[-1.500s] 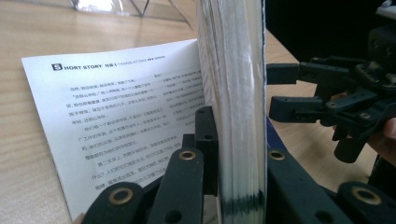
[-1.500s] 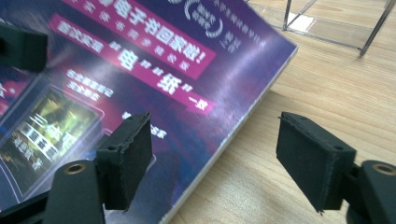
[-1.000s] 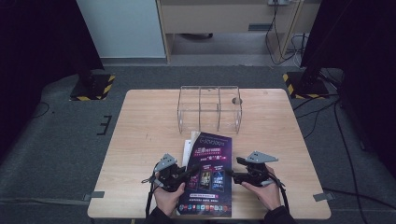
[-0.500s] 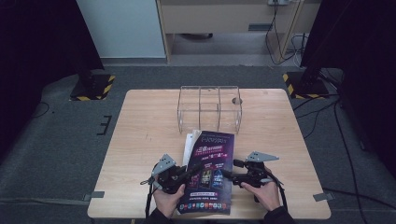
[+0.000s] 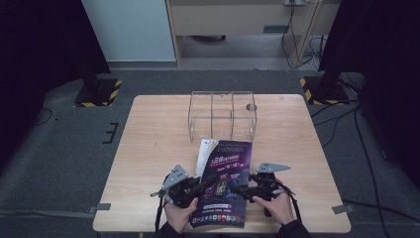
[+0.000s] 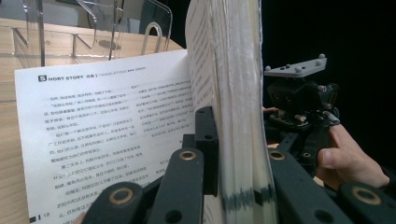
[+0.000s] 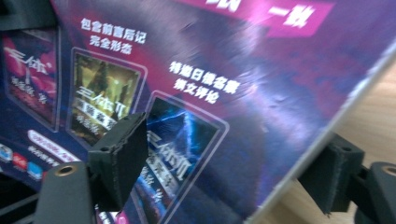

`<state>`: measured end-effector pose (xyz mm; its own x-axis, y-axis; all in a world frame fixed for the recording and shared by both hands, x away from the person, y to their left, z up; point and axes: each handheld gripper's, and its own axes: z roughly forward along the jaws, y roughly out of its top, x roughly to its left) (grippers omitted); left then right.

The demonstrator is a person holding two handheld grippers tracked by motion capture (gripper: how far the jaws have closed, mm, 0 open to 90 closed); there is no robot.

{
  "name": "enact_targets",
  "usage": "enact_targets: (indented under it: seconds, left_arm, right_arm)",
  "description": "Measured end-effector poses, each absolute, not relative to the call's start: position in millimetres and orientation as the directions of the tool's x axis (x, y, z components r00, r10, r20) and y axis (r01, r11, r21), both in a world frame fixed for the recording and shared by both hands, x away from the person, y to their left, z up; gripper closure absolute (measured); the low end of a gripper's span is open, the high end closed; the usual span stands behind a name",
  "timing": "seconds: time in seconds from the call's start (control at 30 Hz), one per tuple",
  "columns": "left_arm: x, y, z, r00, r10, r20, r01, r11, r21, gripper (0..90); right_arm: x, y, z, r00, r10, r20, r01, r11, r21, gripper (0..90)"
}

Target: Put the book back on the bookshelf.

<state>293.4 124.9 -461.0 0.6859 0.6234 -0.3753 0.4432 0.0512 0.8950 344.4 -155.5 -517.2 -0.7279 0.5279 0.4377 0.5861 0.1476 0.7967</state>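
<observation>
A magazine (image 5: 225,168) with a purple cover lies tilted near the table's front edge, one white page (image 5: 204,153) fanned out to its left. My left gripper (image 5: 207,181) comes in from the left. In the left gripper view its jaws are pressed on both sides of the thick block of pages (image 6: 238,93), with a printed page (image 6: 107,130) spread to the left. My right gripper (image 5: 239,188) reaches in from the right. In the right gripper view, the right gripper (image 7: 229,163) has its jaws wide apart, one over the cover (image 7: 233,70) and one under its edge.
A clear acrylic divided holder (image 5: 221,115) stands at the middle back of the wooden table (image 5: 158,139); it also rises behind the page (image 6: 93,28). A small round hole (image 5: 251,106) sits beside it. The right gripper and a hand (image 6: 345,158) show beyond the pages.
The magazine's cover has tipped and shifted slightly between the grippers, and the right gripper has edged left toward its middle. The left gripper has kept its hold.
</observation>
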Motion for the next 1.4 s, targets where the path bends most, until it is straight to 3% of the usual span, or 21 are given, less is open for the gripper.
enact_targets:
  seconds: [0.17, 0.37, 0.87, 1.4]
  left_arm:
    - [293.9, 124.4, -462.5, 0.687, 0.623, -0.375, 0.443, 0.051, 0.895, 83.2]
    - [294.1, 123.9, -464.1, 0.690, 0.618, -0.376, 0.442, 0.052, 0.896, 83.2]
    - [299.4, 130.4, -470.4, 0.667, 0.632, -0.394, 0.453, 0.075, 0.888, 83.1]
    - [306.4, 138.1, -477.4, 0.645, 0.651, -0.400, 0.465, 0.080, 0.881, 82.8]
  right_arm:
    - [343.5, -152.5, -518.0, -0.726, 0.494, 0.479, 0.611, 0.144, 0.778, 33.8]
    - [342.4, -152.0, -517.8, -0.719, 0.505, 0.478, 0.616, 0.144, 0.774, 37.4]
    - [337.6, -160.1, -510.7, -0.664, 0.504, 0.552, 0.662, 0.054, 0.748, 70.3]
    - [331.1, -164.7, -494.3, -0.658, 0.489, 0.573, 0.664, 0.018, 0.748, 80.4]
